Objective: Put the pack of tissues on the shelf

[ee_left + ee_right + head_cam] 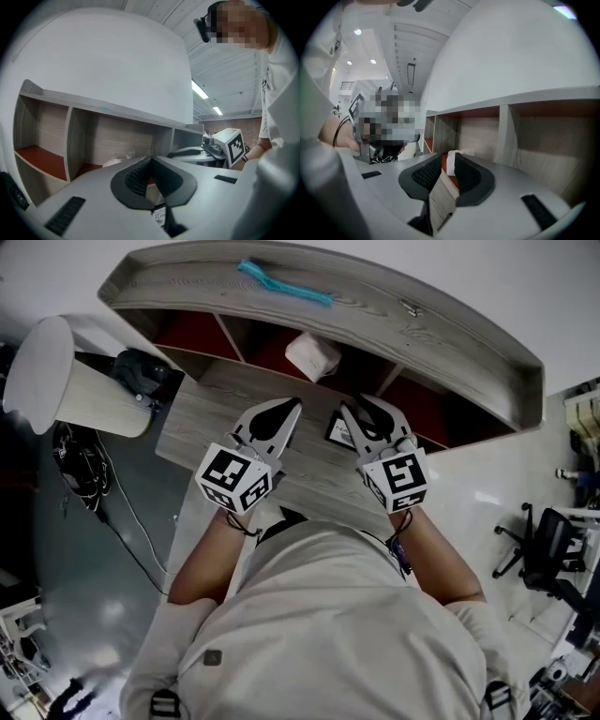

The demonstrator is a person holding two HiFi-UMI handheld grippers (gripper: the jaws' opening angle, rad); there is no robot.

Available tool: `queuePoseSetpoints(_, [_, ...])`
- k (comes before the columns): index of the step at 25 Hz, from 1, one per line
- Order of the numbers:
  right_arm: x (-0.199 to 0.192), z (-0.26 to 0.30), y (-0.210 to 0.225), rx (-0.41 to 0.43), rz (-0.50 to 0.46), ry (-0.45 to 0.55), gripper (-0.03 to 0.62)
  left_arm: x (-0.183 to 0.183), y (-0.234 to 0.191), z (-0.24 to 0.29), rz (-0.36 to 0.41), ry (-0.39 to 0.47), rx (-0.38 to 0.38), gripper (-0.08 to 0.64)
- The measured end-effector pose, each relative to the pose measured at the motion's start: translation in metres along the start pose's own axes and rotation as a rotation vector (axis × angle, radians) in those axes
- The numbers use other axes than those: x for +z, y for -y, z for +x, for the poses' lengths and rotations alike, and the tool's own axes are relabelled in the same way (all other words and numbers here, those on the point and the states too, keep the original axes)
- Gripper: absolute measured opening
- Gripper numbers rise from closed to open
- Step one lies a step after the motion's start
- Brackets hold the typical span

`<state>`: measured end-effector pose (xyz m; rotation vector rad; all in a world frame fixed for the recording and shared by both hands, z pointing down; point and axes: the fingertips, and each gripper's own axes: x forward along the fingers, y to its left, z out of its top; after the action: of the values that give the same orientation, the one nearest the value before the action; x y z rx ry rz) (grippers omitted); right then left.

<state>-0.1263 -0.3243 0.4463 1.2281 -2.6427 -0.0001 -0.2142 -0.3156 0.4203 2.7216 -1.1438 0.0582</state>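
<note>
**Tissues on the shelf, grippers held short.** A person at a desk (211, 413) points two hand-held grippers at a curved shelf (441, 329). The pack of tissues (312, 355) already sits there in a red-floored middle compartment, right at its mouth. The left gripper (286, 413) has its jaws together on nothing. The right gripper (358, 413) has its jaws part-way apart and is also empty. In the right gripper view the pack (451, 162) shows beyond the gap, not inside it.

The likeliest trouble is the pack's place. It stands so near the compartment's front edge that a nudge from either tip could tumble it back onto the desk. On the left, the closed jaws would act as a blunt prod if that hand swung across. In the middle, a small printed card (337, 432) lies on the desk between the two grippers, close under the right one, and a dip of that hand could sweep it away. On the right, the open jaws look near enough to the compartment's divider to snag it on a careless reach.

Both arms stretch forward over the desk, side by side. The left forearm (202, 559) carries its gripper about level, aimed at the shelf and angled slightly inward. The right forearm (441, 559) mirrors it. The marker cubes face the head camera. The two tips stand near each other, short of the shelf and apart from the pack.
</note>
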Motion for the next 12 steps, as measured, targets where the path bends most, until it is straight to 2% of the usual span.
queuePoseSetpoints(8, [-0.013,-0.052,0.005,0.095,-0.008,0.013,0.028,-0.006,0.056,0.002,0.022,-0.01,0.03,0.015])
queuePoseSetpoints(12, [-0.021,-0.076,0.003,0.183,-0.024,0.02,0.021,-0.012,0.083,0.001,0.021,0.003,0.074,0.017])
